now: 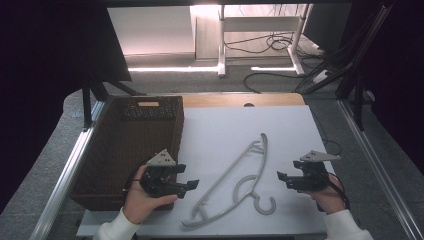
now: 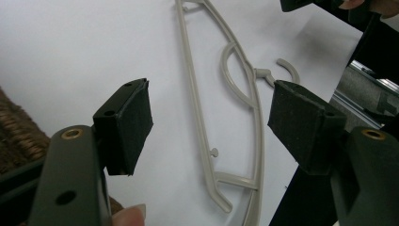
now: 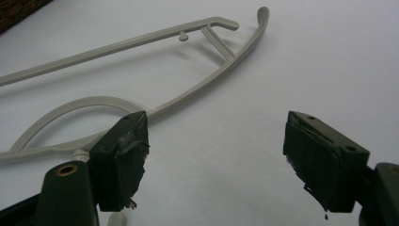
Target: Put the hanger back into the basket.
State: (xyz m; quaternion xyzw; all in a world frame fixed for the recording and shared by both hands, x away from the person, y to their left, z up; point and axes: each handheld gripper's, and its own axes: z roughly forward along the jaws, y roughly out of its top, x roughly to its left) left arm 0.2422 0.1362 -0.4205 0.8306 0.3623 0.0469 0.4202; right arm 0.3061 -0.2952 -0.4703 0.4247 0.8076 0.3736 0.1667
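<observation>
High view: white table [image 1: 300,150], brown basket [image 1: 130,145], hanger [image 1: 235,182] between two gaping grippers.

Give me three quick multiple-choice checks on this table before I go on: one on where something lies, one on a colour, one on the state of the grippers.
1. Where does the grey plastic clothes hanger lie?
A. inside the basket
B. on the white tabletop between the two grippers
C. on the floor

2. What colour is the woven wicker basket?
A. dark brown
B. white
C. red

3. How do the left gripper and right gripper stand?
A. both shut on the hanger
B. one open, one shut
C. both open, holding nothing

Key: 1 B, it lies flat on the white top. 2 A, its weave is dark brown. 3 C, each gripper view shows jaws wide apart.
</observation>
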